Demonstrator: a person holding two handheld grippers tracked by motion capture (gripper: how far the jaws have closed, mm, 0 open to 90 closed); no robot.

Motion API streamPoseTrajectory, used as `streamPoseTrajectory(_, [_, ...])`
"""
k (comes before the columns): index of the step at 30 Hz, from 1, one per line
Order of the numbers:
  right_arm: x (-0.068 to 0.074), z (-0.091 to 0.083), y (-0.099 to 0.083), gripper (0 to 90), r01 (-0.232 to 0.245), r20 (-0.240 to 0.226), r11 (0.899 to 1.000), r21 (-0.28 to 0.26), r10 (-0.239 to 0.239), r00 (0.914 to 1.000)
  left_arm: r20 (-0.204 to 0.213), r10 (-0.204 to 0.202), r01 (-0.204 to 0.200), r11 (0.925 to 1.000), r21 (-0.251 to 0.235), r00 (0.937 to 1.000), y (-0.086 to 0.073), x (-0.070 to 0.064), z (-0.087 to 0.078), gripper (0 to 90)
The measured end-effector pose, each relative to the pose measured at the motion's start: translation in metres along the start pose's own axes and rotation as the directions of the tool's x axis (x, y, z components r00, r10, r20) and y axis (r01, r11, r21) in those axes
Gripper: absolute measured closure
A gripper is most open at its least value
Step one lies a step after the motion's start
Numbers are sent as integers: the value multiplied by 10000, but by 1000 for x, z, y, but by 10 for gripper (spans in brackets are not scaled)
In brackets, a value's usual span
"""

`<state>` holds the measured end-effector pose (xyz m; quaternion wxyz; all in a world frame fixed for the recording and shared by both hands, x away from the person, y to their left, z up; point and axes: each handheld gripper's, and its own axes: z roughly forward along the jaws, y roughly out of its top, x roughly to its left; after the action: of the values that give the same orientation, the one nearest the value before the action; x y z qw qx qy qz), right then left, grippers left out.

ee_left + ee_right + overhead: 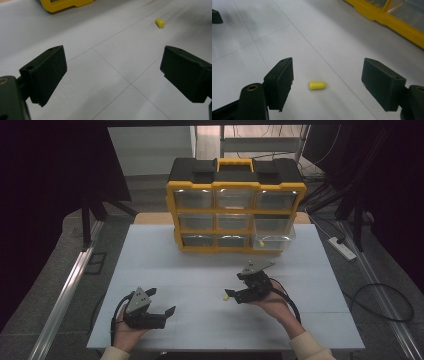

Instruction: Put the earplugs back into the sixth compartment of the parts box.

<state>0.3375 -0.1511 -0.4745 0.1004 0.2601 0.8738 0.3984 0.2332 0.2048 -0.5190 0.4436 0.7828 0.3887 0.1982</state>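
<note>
Your right gripper (327, 83) hung with jaws spread around the yellow earplug (317, 85) lying on the table (200, 270). Your left gripper (159, 310) was released too. Closing off-centre could have rolled the plug away.

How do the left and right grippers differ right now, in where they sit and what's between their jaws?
The right gripper has the small yellow plug lying on the table between its spread jaws, untouched; the left gripper has only bare table between its jaws, with the plug farther off. In the high view the right gripper sits nearer the yellow drawer box; the left sits closer to the person's edge. Both are open, each held in a hand, low over the table.
</note>
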Motion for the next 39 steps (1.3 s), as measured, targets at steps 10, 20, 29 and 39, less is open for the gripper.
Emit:
streamPoseTrajectory(10, [0,24,-8,251,77,-221,9961,884,-57,9997,-4,11,-11,10000,21,10000,0,0,0,69])
streamPoseTrajectory(20, [5,43,-13,247,419,-337,9879,1494,-373,9987,-4,28,-28,10000,29,10000,0,1,0,70])
streamPoseTrajectory(29, [8,54,-18,263,696,-301,9805,1838,-651,9974,13,-19,19,10000,31,10000,-1,1,0,70])
streamPoseTrajectory(39, [9,54,-18,366,904,-254,9791,1824,-872,9959,2,10,-10,10000,44,10000,-1,1,0,71])
